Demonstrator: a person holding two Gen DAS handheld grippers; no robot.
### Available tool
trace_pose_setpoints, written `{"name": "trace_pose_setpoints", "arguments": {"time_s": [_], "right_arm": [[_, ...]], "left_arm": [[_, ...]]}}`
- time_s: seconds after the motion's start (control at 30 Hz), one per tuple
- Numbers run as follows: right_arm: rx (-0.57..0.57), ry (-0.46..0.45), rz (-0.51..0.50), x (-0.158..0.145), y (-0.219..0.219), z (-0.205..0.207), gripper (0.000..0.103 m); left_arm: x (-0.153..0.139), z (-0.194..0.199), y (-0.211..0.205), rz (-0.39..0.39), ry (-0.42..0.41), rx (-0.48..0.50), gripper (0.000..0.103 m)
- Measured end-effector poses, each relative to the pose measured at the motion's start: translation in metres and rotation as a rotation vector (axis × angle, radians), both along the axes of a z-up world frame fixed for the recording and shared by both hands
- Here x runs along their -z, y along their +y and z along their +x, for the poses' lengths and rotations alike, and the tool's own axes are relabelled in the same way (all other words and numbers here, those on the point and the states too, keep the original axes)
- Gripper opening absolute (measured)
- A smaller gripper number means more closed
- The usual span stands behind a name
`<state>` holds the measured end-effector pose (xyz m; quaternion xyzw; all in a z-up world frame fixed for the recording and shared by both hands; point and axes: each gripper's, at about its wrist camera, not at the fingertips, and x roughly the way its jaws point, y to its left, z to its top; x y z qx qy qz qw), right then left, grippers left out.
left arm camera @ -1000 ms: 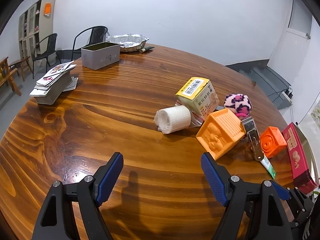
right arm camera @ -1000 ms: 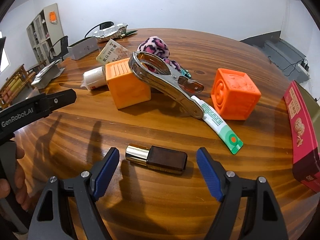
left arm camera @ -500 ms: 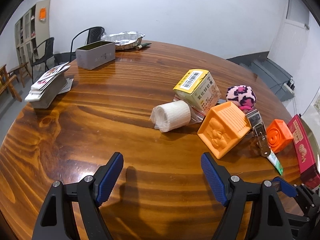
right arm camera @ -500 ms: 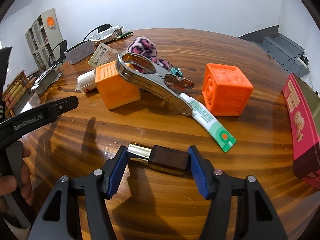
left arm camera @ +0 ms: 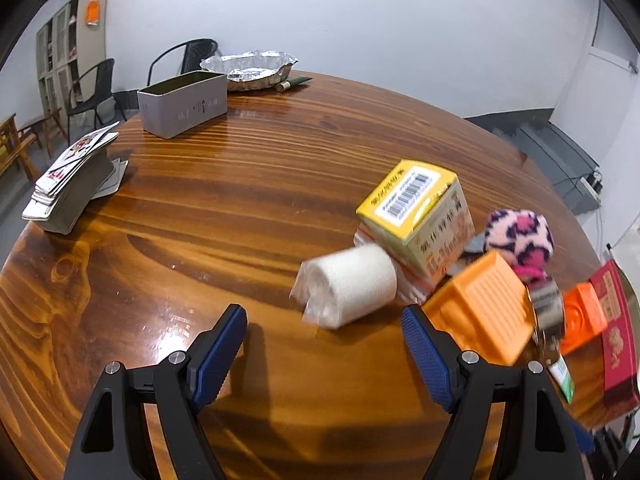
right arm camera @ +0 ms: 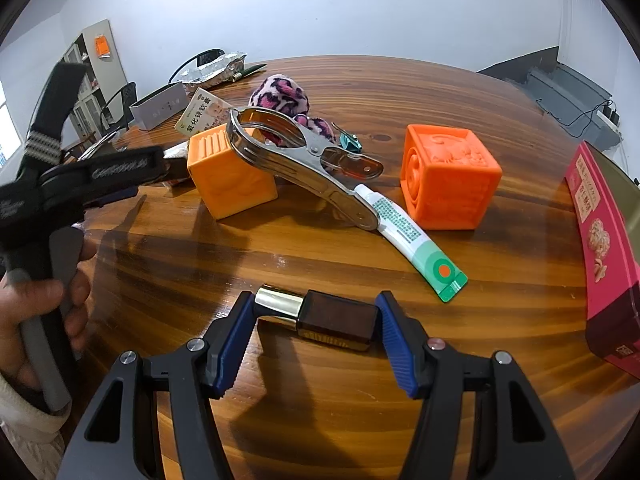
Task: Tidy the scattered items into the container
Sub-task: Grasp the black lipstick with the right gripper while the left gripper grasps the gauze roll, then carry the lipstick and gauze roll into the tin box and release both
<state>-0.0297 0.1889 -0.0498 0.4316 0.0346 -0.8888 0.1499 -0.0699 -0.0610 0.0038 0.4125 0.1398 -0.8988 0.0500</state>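
The right gripper (right arm camera: 316,334) is closed on the small brown bottle with gold cap (right arm camera: 320,316), which lies on its side on the wooden table (right arm camera: 400,80), one blue pad at each end. Just beyond it lies a green and white tube (right arm camera: 412,240), its far end under a metal clamp (right arm camera: 296,160) that leans on the light orange block (right arm camera: 228,172). An orange cube (right arm camera: 448,176) stands to the right, and the red box (right arm camera: 600,240) is at the table's right edge. The left gripper (left arm camera: 324,344) is spread wide with nothing between its pads, over bare wood, near a white roll (left arm camera: 352,290) and a yellow carton (left arm camera: 420,208). A grey open tin (left arm camera: 184,104) stands far across the table.
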Motion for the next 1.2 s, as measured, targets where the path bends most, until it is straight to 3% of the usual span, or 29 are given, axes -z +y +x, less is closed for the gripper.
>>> {"name": "trace_pose_setpoints", "arguments": {"time_s": [0.2,0.4,0.47,0.5,0.57,0.63,0.77,0.97,1.2], "right_arm": [[-0.007,0.002,0.005,0.001,-0.002,0.0,0.065],[-0.008,0.001,0.003,0.0,-0.003,0.001,0.065],[-0.008,-0.001,0.0,0.0,-0.003,0.001,0.065],[-0.008,-0.001,-0.002,0.0,-0.002,0.001,0.065],[-0.006,-0.001,-0.004,0.0,-0.002,0.002,0.065],[-0.005,0.001,-0.007,-0.001,-0.001,0.002,0.065],[-0.012,0.044,-0.019,-0.008,-0.001,0.008,0.065],[-0.022,0.09,-0.048,-0.018,0.001,0.013,0.065],[0.01,0.124,-0.089,-0.025,0.012,0.013,0.065]], "left_arm": [[-0.002,-0.011,0.007,-0.025,0.0,-0.019,0.081],[0.005,-0.022,-0.004,0.012,-0.004,-0.052,0.081],[0.006,-0.023,-0.005,0.01,-0.005,-0.037,0.067],[0.006,-0.023,-0.006,0.041,-0.005,-0.014,0.052],[0.003,-0.018,-0.004,0.054,-0.004,0.004,0.037],[0.0,-0.011,-0.002,0.025,0.008,0.007,0.037],[-0.002,0.01,-0.002,0.04,0.026,0.012,0.037],[-0.019,0.043,-0.001,0.008,0.115,-0.035,0.037],[-0.026,0.058,0.007,-0.022,0.149,-0.041,0.037]]}}
